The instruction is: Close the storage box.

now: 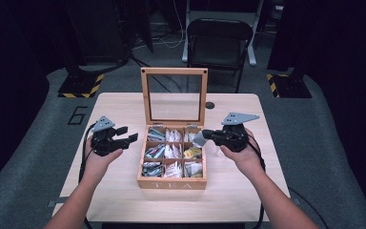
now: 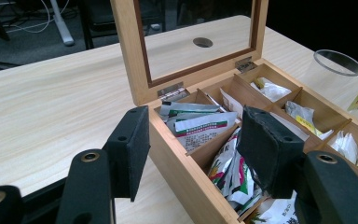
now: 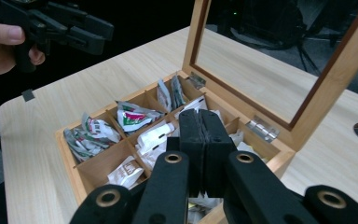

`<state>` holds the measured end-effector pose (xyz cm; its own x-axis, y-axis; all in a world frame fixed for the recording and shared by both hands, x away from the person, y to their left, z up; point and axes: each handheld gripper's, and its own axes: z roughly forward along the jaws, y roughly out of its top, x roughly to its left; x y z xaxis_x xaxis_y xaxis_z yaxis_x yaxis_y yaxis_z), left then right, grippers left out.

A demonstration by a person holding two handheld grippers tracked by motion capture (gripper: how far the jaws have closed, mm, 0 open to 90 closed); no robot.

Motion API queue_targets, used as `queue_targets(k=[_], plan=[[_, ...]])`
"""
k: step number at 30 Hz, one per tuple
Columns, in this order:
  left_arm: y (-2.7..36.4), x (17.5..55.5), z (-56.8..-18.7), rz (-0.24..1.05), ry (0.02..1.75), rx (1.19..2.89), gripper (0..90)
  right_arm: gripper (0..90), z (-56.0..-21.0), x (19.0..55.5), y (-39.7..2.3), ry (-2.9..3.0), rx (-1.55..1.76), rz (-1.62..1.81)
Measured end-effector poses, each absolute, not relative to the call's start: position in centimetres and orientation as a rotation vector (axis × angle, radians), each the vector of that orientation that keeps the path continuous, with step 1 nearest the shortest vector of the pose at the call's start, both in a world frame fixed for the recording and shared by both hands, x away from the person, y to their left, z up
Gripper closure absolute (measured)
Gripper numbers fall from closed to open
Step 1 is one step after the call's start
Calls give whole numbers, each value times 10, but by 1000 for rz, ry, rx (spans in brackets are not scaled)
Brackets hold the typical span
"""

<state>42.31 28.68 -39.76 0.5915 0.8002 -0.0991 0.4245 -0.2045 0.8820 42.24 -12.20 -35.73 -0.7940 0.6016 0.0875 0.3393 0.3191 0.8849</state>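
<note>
Forearms at the near edge, left black gripper (image 1: pixel 126 135) parted and empty, right black gripper (image 1: pixel 204 136) clenched on a pale tea sachet (image 1: pixel 199 139), open wooden tea box (image 1: pixel 171 182) on a light wood table (image 1: pixel 119 195), grey floor, dark folding chair (image 1: pixel 218 38) behind.

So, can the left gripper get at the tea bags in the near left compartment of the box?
Probably yes. The lid stands upright at the back, so the tea box is open from above. The left gripper, jaws open and empty, hovers just left of the box, with nothing between it and those tea bags.
</note>
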Motion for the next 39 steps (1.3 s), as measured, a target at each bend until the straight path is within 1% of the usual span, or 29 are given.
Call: queue_targets(k=[11,20,39], plan=[[287,423,-398,474,995,1830,429,891,-344,430,-138,2284,887,1444],[287,424,-398,476,997,1834,429,892,-341,439,-156,2239,938,1416],[288,425,-399,473,1006,1833,429,891,-351,448,-192,2171,1048,1355]])
